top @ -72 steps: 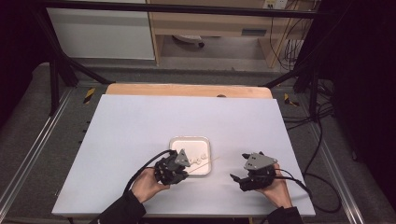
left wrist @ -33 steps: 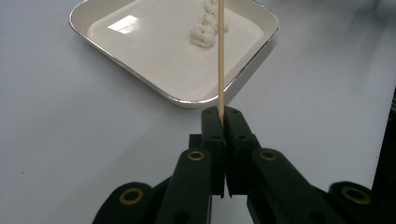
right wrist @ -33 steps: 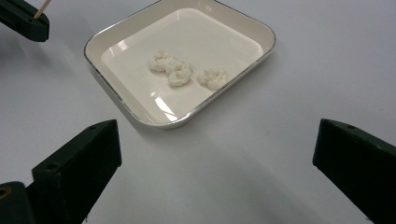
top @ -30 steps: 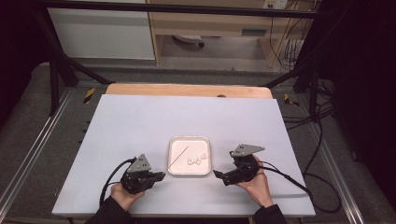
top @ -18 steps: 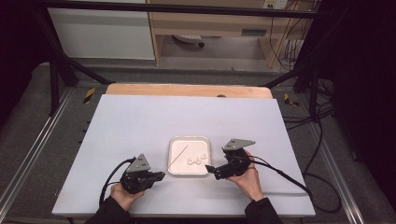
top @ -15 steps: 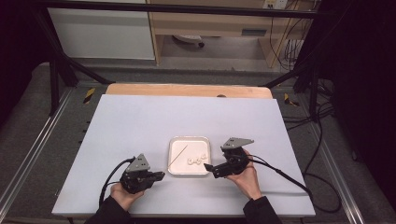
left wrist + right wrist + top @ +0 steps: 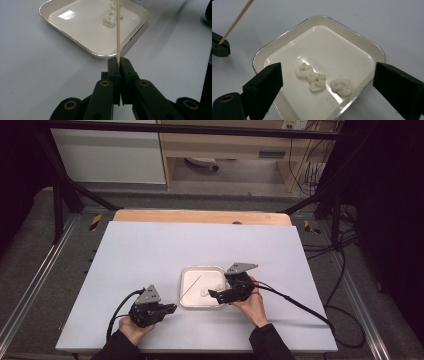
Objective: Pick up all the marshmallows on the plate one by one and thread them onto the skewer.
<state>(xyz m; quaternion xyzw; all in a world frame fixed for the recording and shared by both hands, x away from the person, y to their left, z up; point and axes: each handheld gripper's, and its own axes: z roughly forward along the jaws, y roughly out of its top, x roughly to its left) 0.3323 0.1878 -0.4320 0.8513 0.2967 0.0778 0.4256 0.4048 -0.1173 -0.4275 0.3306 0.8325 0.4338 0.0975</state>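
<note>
High view: white square tray [image 7: 186,275] sits near the front middle of the white counter [image 7: 150,250]. A thin wooden skewer [image 7: 191,286] crosses the tray's left half on a slant, and small pale lumps [image 7: 205,292] sit toward its right side. Left gripper [image 7: 170,308] is on the counter just left of the tray's front corner, jaws together. Right gripper [image 7: 214,294] is at the tray's right edge, its tips reaching over the rim toward the lumps.

Left gripper view: jaws clamped tight on the near end of the skewer [image 7: 117,27]. It is a plain, straight, light-wood stick, rising from the jaw tips up across the tray [image 7: 75,41]. Tray is glossy cream inside with a shiny metal-looking rim. One puffy white piece [image 7: 109,20] lies beside the stick; whether they touch I cannot tell.

Right gripper view: jaws wide apart and have just been closing a little; nothing is pressed between them. Three white pieces lie in a row on the tray floor [image 7: 332,50] between the jaws: left piece [image 7: 303,70], middle piece [image 7: 317,81], right piece [image 7: 341,87]. They look crinkled, ring-like, off-white. Left and middle touch; the right one lies just beside. Skewer end [image 7: 235,21] and the left gripper's tip [image 7: 220,47] sit at top left.
</note>
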